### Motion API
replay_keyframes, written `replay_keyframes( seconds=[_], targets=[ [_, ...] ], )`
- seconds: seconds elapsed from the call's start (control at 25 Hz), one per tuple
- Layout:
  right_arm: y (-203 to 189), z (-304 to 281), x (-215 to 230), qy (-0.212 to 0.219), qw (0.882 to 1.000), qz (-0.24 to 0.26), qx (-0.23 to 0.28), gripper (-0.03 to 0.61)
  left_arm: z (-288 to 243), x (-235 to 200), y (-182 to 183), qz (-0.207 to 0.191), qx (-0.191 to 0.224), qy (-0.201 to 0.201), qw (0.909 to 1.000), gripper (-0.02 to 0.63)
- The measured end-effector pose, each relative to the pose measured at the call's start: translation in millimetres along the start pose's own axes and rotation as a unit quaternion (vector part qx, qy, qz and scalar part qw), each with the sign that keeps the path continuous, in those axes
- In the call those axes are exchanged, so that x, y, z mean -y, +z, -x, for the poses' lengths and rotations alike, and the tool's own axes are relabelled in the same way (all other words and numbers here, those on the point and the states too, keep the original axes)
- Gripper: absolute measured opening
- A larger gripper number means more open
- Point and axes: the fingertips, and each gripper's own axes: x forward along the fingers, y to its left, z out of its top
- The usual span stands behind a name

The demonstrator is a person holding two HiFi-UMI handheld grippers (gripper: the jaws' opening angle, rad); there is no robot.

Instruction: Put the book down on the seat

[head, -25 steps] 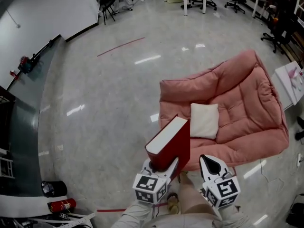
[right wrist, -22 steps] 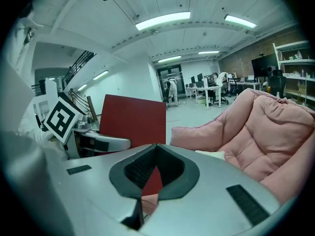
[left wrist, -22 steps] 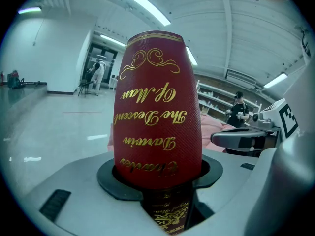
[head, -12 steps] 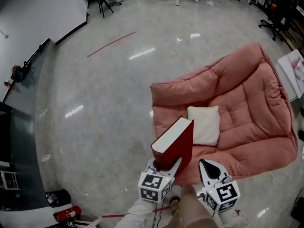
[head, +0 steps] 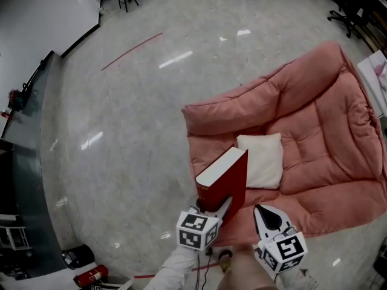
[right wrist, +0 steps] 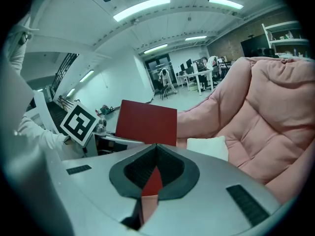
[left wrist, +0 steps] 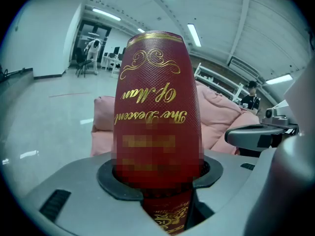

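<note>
A thick red book (head: 227, 183) with gold lettering stands upright in my left gripper (head: 214, 207), which is shut on its lower end; its spine (left wrist: 157, 107) fills the left gripper view. The book hangs above the near left edge of the pink padded seat (head: 314, 138), next to a white cushion (head: 261, 160) lying on the seat. My right gripper (head: 266, 213) is just right of the book, shut with nothing in it. In the right gripper view the book's cover (right wrist: 147, 122), the cushion (right wrist: 209, 146) and the seat (right wrist: 266, 112) lie ahead of the jaws (right wrist: 156, 149).
The seat rests on a glossy grey floor (head: 133, 119). A dark counter (head: 24, 162) runs along the left, with a red fire extinguisher (head: 91, 275) at its foot. A red line (head: 132, 51) marks the floor farther off. Office chairs (head: 347, 17) stand at the top right.
Both grippers and the book have moved closer to the seat. The book now overlaps the seat's near left edge beside the cushion. The grip on the book is unchanged.
</note>
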Motion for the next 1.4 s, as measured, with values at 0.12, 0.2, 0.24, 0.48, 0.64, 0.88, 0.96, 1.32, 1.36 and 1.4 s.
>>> replay_keyframes(
  seconds=[0.12, 0.2, 0.24, 0.48, 0.64, 0.88, 0.96, 1.32, 1.36, 1.4],
  targets=[
    [-5.6, -8.4, 8.9, -0.003, 1.000, -0.011, -0.006, 0.000, -19.3, -11.3, -7.9, 0.009, -0.020, -0.008, 0.9997, 0.250],
    [-8.4, -14.1, 14.3, -0.004, 1.000, -0.015, -0.010, 0.000, -31.6, -19.8, -14.2, 0.011, -0.034, -0.009, 0.9993, 0.250],
    [-9.6, -16.9, 16.7, -0.005, 1.000, -0.016, -0.011, 0.000, -37.4, -24.1, -17.7, 0.011, -0.041, -0.009, 0.9991, 0.250],
    [-19.2, -30.8, 28.4, -0.005, 0.999, -0.026, -0.022, 0.000, -70.0, -46.7, -41.0, 0.028, -0.080, -0.009, 0.9964, 0.250],
    [-25.4, -38.8, 33.2, -0.005, 0.999, -0.032, -0.029, 0.000, -87.2, -55.8, -53.5, 0.035, -0.104, -0.015, 0.9939, 0.252],
    [-34.7, -45.8, 35.8, -0.007, 0.998, -0.047, -0.038, 0.000, -111.3, -73.8, -59.7, 0.084, -0.117, -0.018, 0.9894, 0.255],
    [-36.4, -48.1, 34.6, -0.005, 0.998, -0.048, -0.040, 0.000, -118.4, -84.0, -59.7, 0.101, -0.121, -0.009, 0.9875, 0.259],
    [-35.7, -53.2, 18.8, 0.012, 0.998, -0.053, -0.040, 0.000, -118.7, -106.4, -68.1, 0.091, -0.145, 0.051, 0.9839, 0.385],
    [-34.2, -53.1, 16.0, 0.014, 0.998, -0.051, -0.038, 0.000, -114.5, -108.2, -69.0, 0.099, -0.142, 0.057, 0.9832, 0.388],
    [-32.8, -52.6, 13.3, 0.016, 0.998, -0.050, -0.037, 0.000, -109.6, -109.7, -70.2, 0.106, -0.140, 0.062, 0.9825, 0.391]
  ],
)
